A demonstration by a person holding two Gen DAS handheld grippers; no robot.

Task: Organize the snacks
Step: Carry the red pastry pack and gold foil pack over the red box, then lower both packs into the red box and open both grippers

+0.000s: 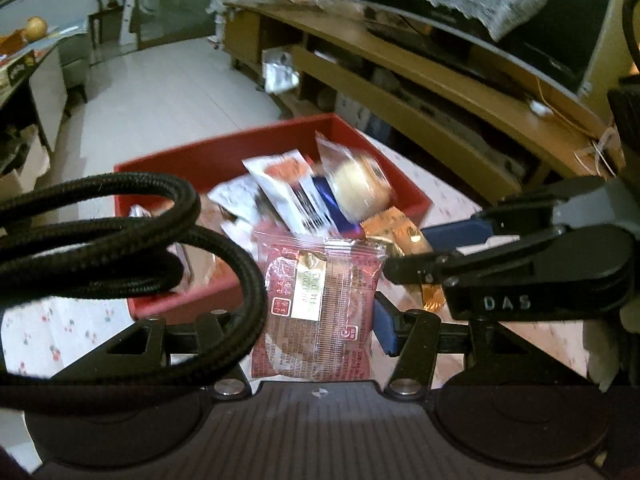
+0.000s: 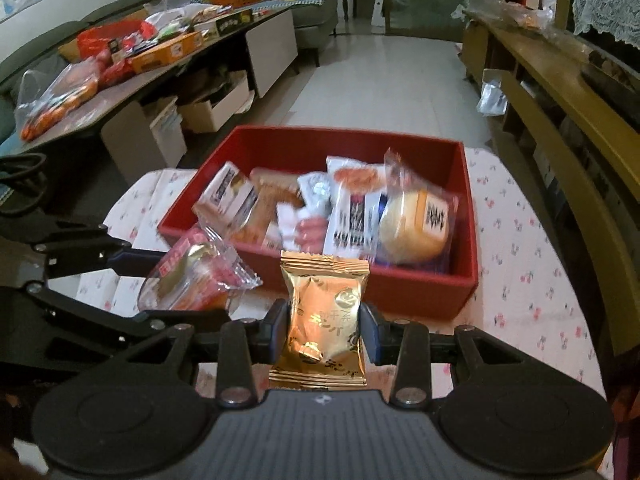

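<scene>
A red box (image 1: 208, 152) (image 2: 404, 296) stands on the flowered tablecloth and holds several wrapped snacks, among them a round yellow cake packet (image 1: 360, 188) (image 2: 416, 228). My left gripper (image 1: 320, 328) is shut on a red clear-wrapped snack packet (image 1: 320, 304), held just in front of the box's near edge; it also shows in the right wrist view (image 2: 192, 280). My right gripper (image 2: 324, 328) is shut on a gold snack packet (image 2: 324, 312), held in front of the box's near wall; it also shows in the left wrist view (image 1: 400, 236).
A black braided cable (image 1: 120, 240) loops across the left wrist view. A wooden TV stand (image 2: 560, 92) runs along the right. A cluttered low table (image 2: 160, 64) with boxes and bags stands at the left. White tiled floor (image 2: 380, 80) lies beyond the box.
</scene>
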